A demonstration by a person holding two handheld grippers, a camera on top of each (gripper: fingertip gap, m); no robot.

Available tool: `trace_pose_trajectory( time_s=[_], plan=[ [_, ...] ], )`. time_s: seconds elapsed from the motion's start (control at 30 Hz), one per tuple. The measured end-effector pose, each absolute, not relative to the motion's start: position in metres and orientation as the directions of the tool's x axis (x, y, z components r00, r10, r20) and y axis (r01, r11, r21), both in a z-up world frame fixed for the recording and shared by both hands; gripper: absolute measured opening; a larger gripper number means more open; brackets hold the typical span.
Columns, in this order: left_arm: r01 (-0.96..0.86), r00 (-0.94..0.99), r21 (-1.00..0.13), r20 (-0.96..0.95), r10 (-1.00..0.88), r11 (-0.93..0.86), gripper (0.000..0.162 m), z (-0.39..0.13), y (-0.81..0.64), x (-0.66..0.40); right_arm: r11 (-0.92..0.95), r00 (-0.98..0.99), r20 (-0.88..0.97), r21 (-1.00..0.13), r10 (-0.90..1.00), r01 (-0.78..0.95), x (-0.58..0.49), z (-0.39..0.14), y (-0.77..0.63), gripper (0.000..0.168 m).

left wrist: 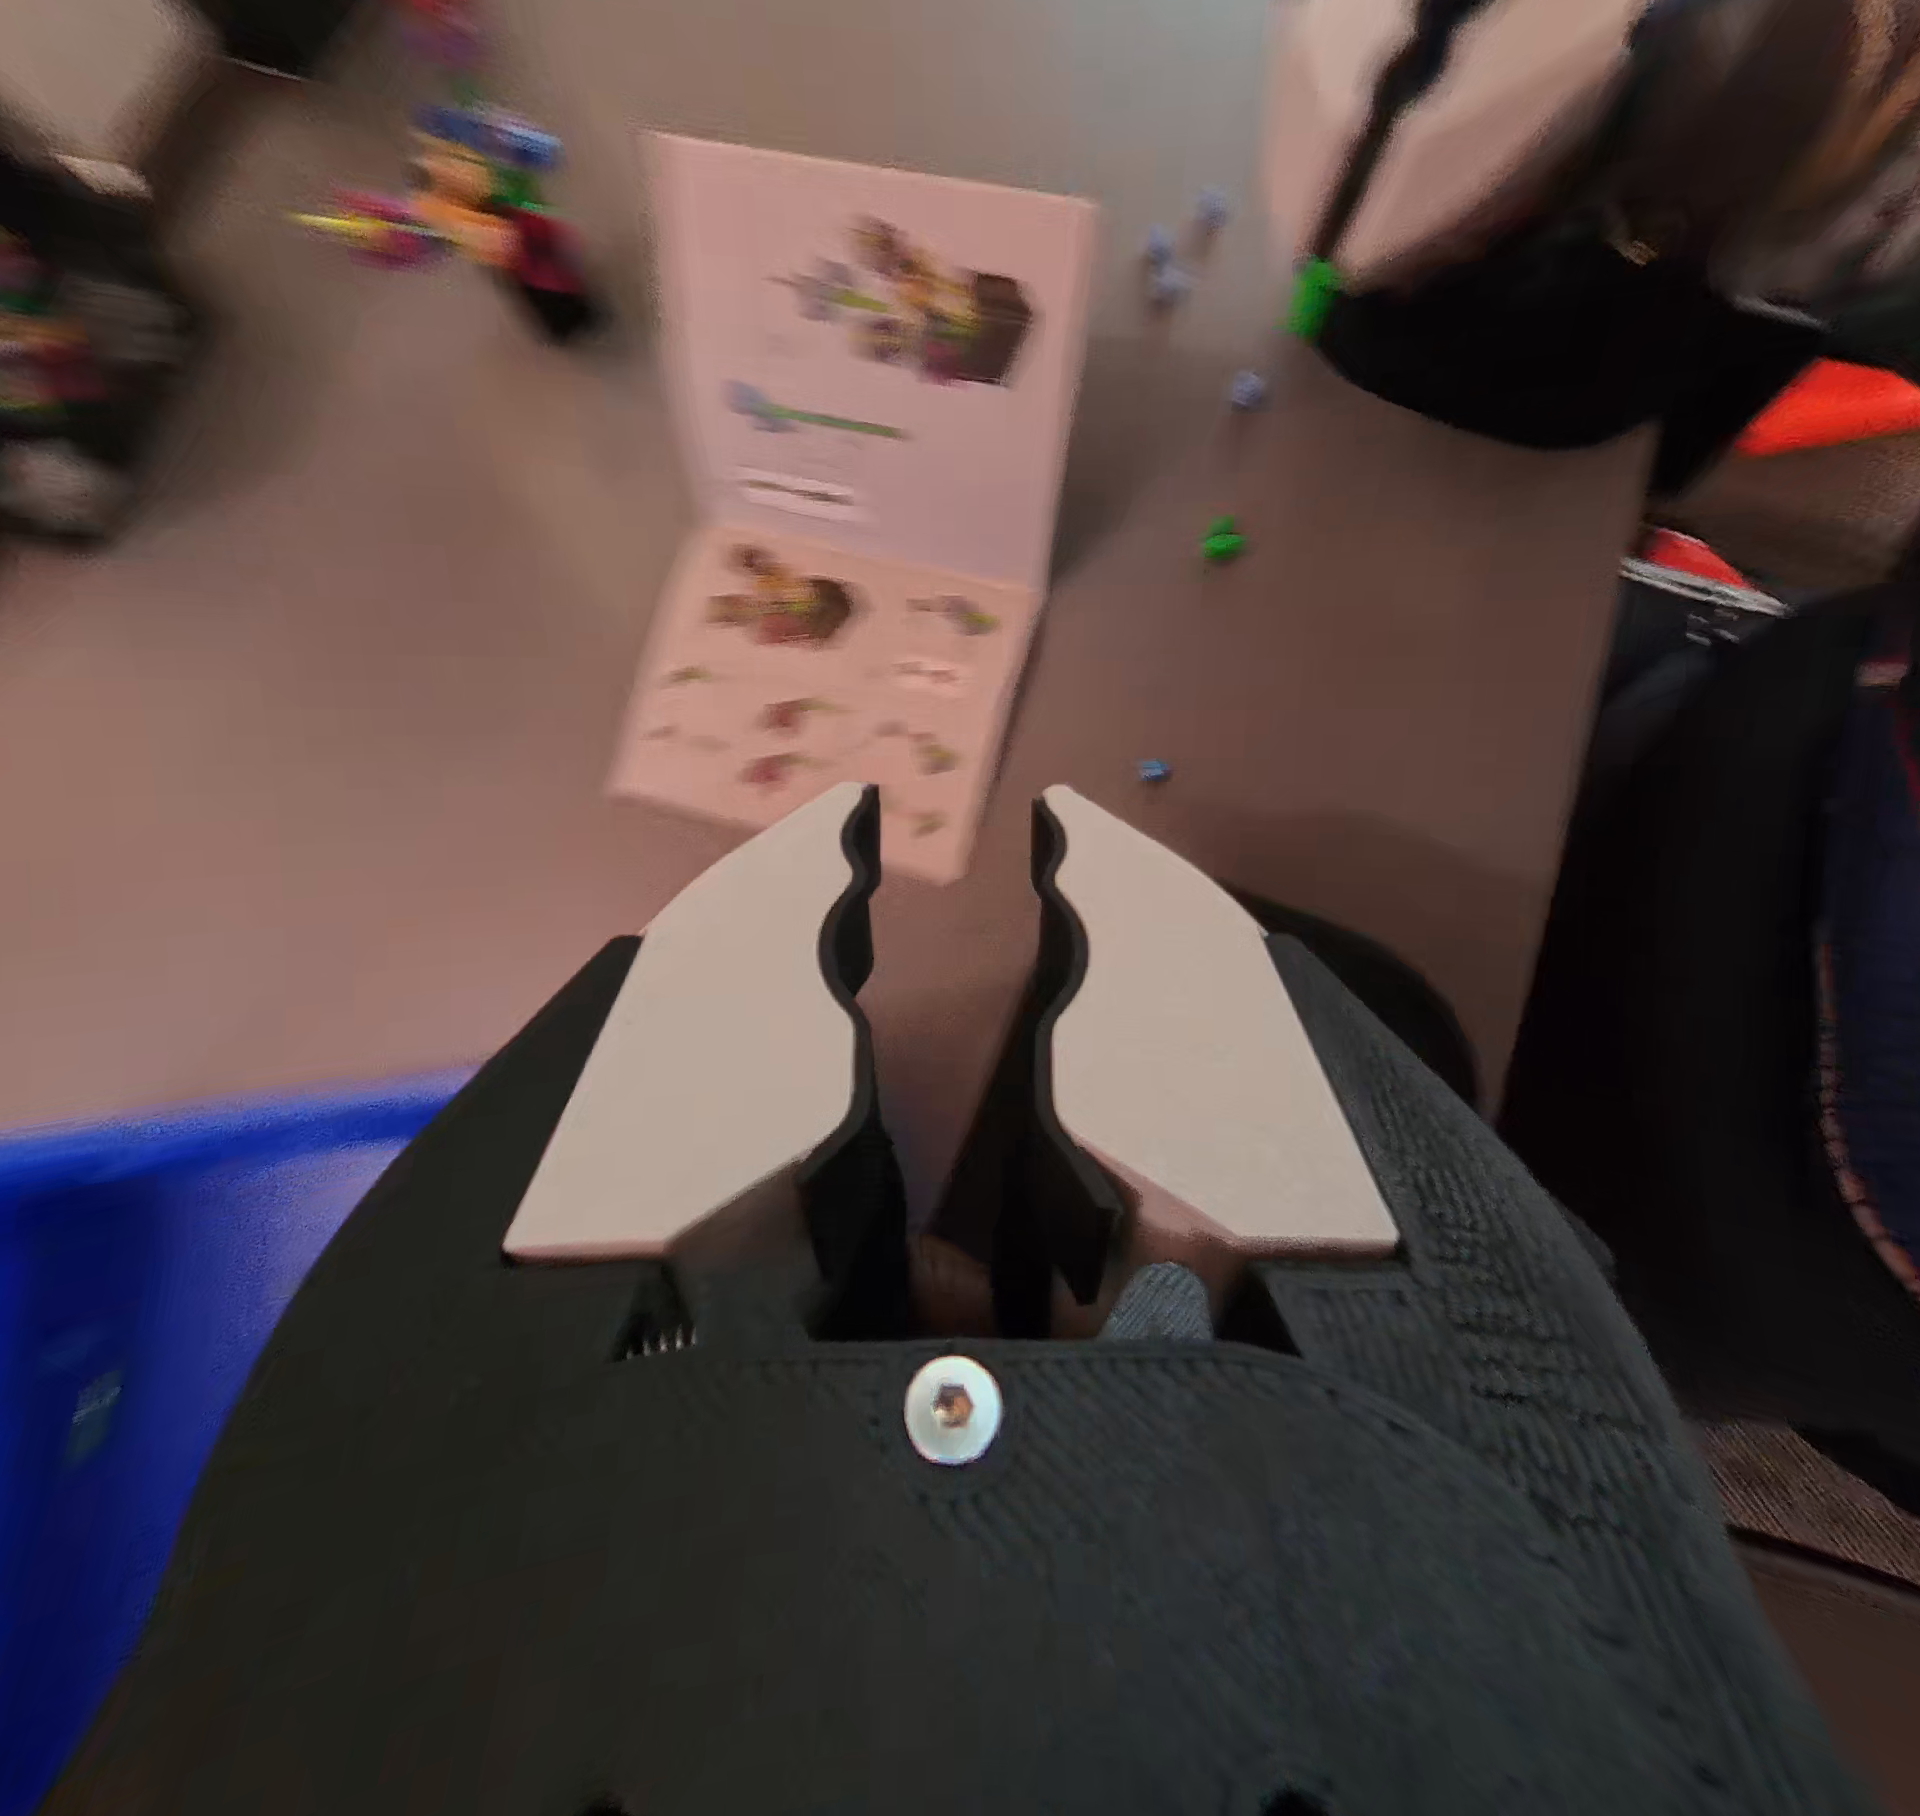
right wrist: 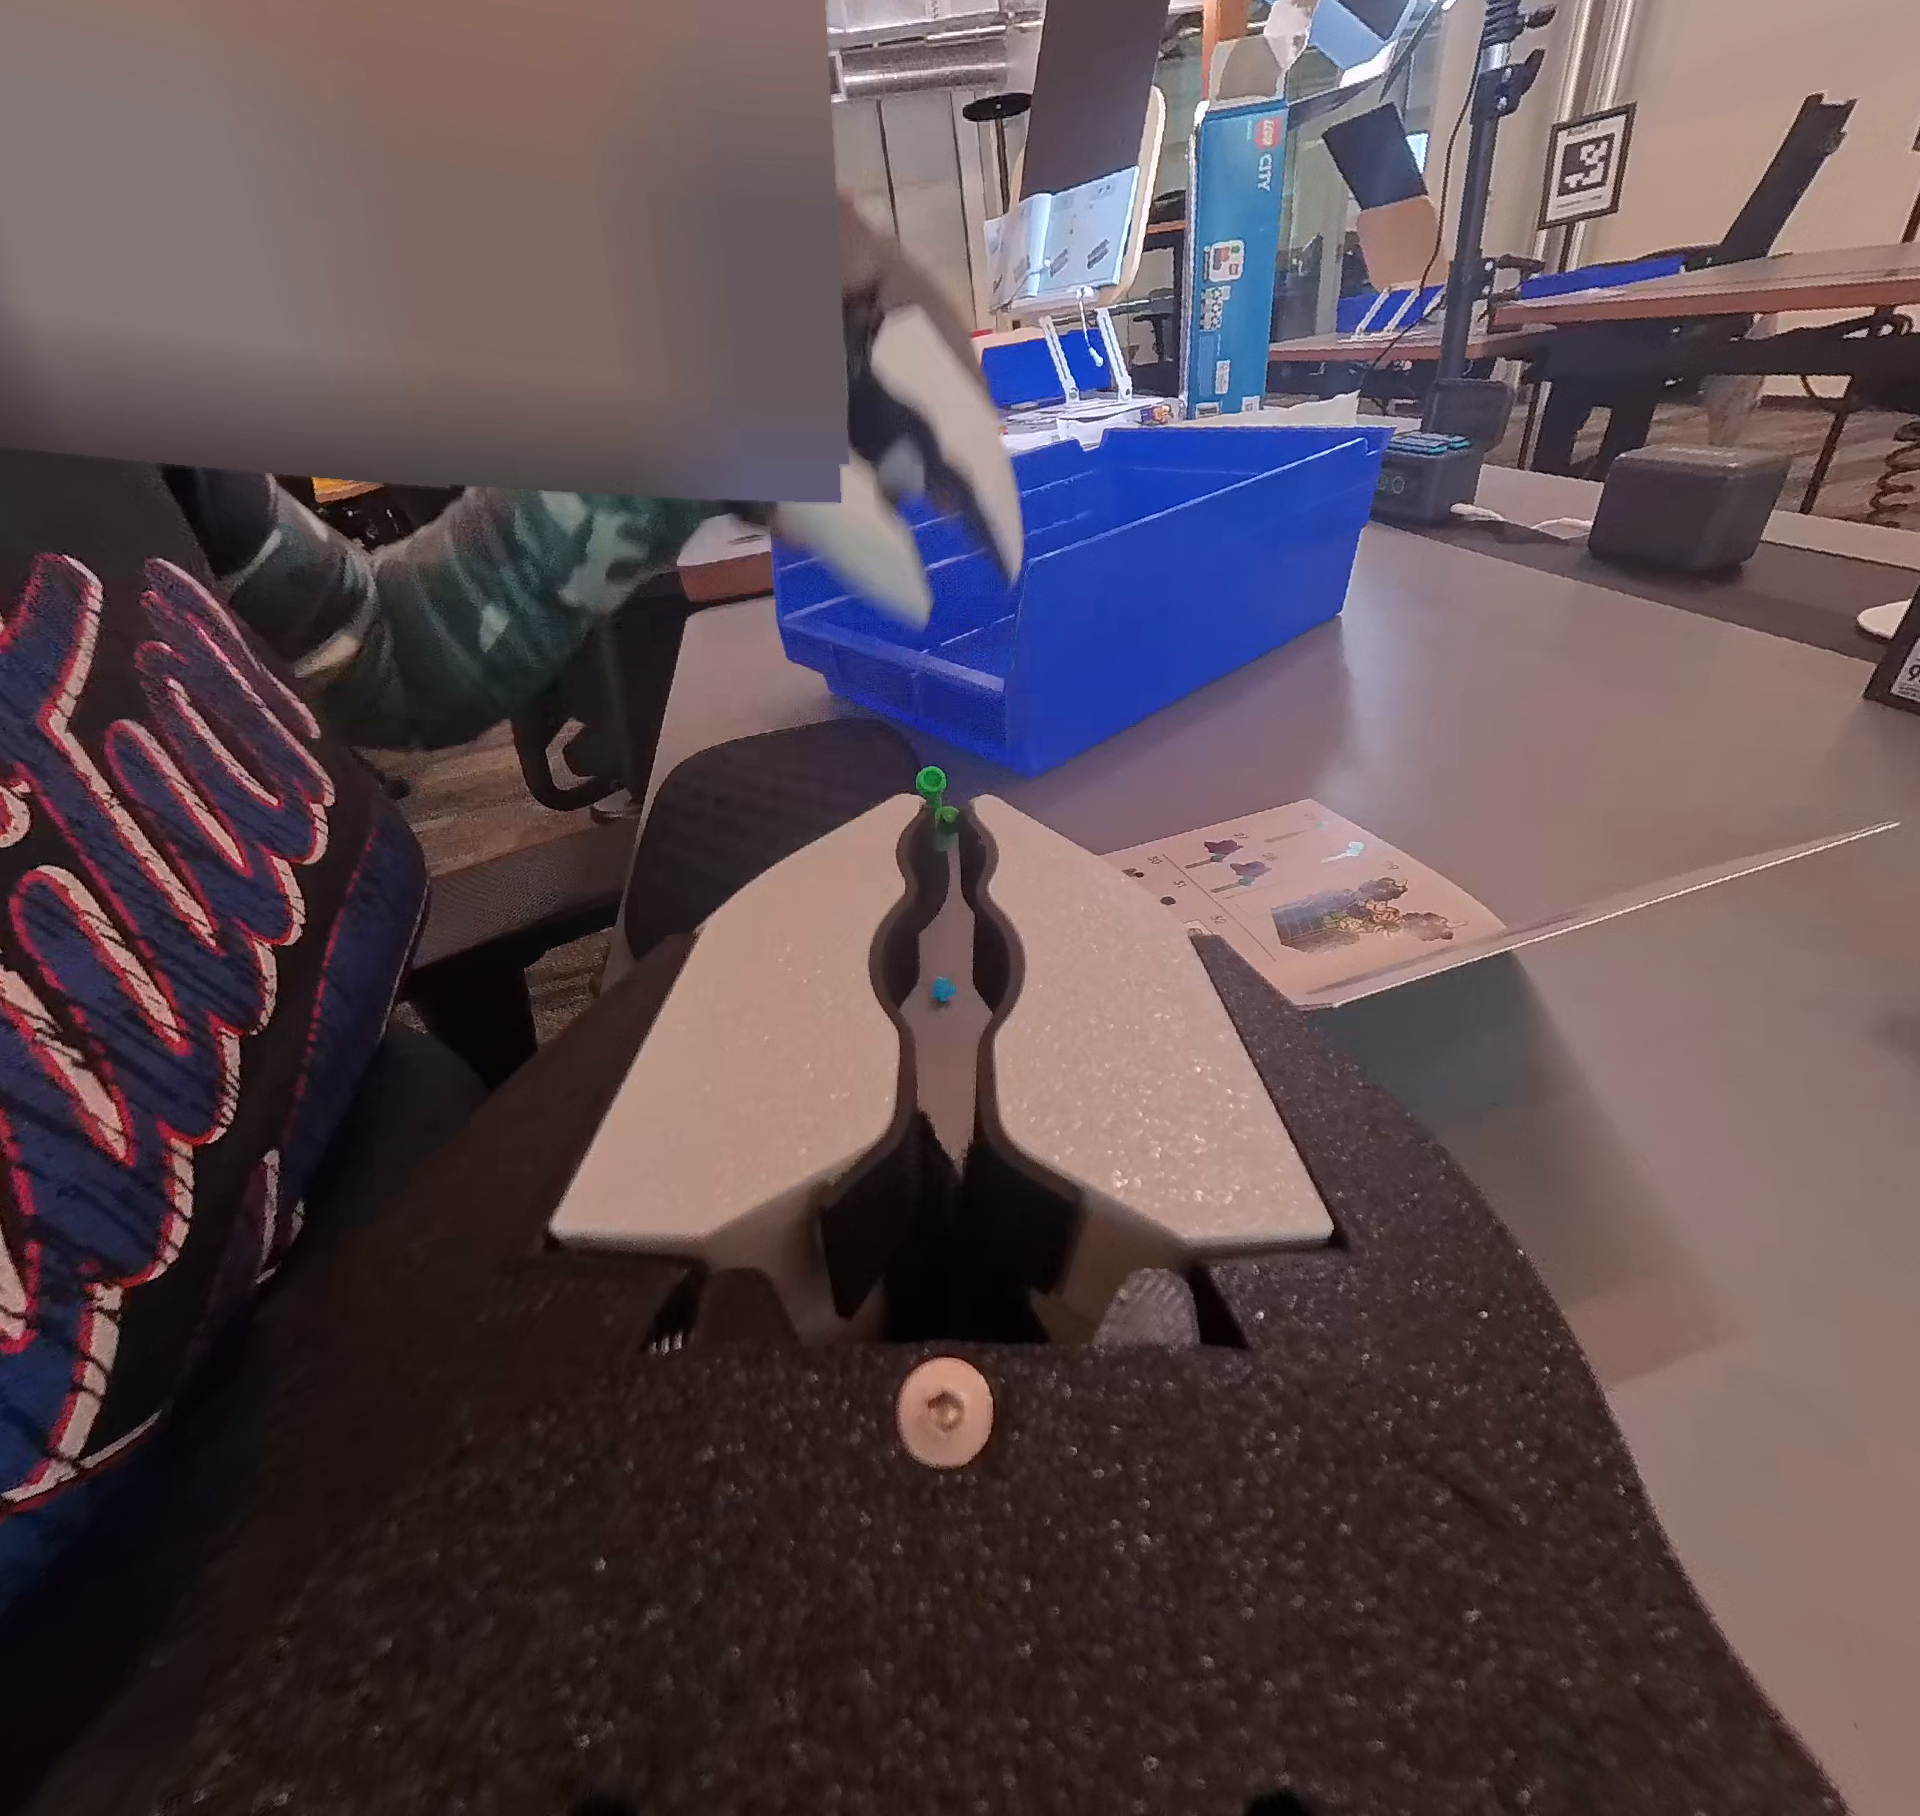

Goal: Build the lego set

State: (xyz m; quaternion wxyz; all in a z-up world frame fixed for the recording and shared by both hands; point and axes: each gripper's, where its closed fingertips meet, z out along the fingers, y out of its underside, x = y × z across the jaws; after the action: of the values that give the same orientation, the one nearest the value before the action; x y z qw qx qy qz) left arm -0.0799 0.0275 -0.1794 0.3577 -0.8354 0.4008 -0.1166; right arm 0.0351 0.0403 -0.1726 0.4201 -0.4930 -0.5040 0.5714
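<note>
Hand-held gripper on the right [right wrist: 943, 810] was pinched on a green stem [right wrist: 938, 802] at its tips; the left hand-held gripper [left wrist: 956, 810] stood spread and empty above the table [left wrist: 312, 779]. Ahead of the left one lay the open manual [left wrist: 862, 519], with a blurred, seemingly part-built model [left wrist: 478, 197] beyond to its left and loose pieces [left wrist: 1222, 540] to the right. Judging by those, much assembly remained.
</note>
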Motion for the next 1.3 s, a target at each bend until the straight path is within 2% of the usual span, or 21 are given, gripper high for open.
trace_pose_trajectory(
  time_s=[0.1,0.17,0.27,0.4,0.5,0.73,0.9,1.07,1.13,1.3],
  plan=[
    [-0.52,0.779,-0.725,-0.187,-0.599,-0.451,0.028,-0.126,0.052,-0.161,-0.143,-0.169,-0.145,-0.989,0.975,0.026,0.034,-0.173,0.04,0.004],
    [-0.483,0.846,-0.691,-0.209,-0.491,-0.538,0.028,-0.119,0.072,-0.221,-0.14,-0.171,-0.144,-0.99,0.975,0.035,0.034,-0.175,0.039,0.004],
    [-0.321,0.937,-0.626,-0.099,-0.336,-0.711,0.023,-0.149,0.105,-0.293,-0.136,-0.168,-0.141,-0.99,0.976,0.036,0.033,-0.175,0.039,0.004],
    [-0.132,0.98,-0.463,0.071,-0.185,-0.876,0.016,-0.213,0.132,-0.341,-0.14,-0.164,-0.142,-0.99,0.976,0.025,0.035,-0.173,0.04,0.004],
    [-0.146,0.988,-0.37,-0.016,-0.15,-0.918,0.016,-0.243,0.144,-0.366,-0.137,-0.163,-0.139,-0.99,0.977,0.018,0.035,-0.172,0.04,0.004],
    [-0.163,0.987,-0.28,-0.048,-0.156,-0.946,0.015,-0.277,0.151,-0.373,-0.136,-0.171,-0.136,-0.991,0.976,0.012,0.036,-0.171,0.039,0.004],
    [-0.173,0.985,-0.281,-0.068,-0.16,-0.944,0.008,-0.282,0.151,-0.375,-0.142,-0.17,-0.141,-0.99,0.975,0.008,0.036,-0.171,0.04,0.004],
    [-0.202,0.979,-0.274,-0.067,-0.19,-0.94,0.007,-0.278,0.145,-0.373,-0.144,-0.166,-0.143,-0.99,0.976,0.006,0.036,-0.171,0.041,0.004],
    [-0.213,0.977,-0.333,-0.09,-0.194,-0.919,0.004,-0.263,0.146,-0.37,-0.143,-0.165,-0.142,-0.99,0.976,0.005,0.036,-0.171,0.041,0.004],
    [-0.282,0.958,-0.603,-0.142,-0.248,-0.746,0.004,-0.179,0.135,-0.32,-0.149,-0.167,-0.149,-0.989,0.975,0.011,0.035,-0.172,0.041,0.004]
  ],
)
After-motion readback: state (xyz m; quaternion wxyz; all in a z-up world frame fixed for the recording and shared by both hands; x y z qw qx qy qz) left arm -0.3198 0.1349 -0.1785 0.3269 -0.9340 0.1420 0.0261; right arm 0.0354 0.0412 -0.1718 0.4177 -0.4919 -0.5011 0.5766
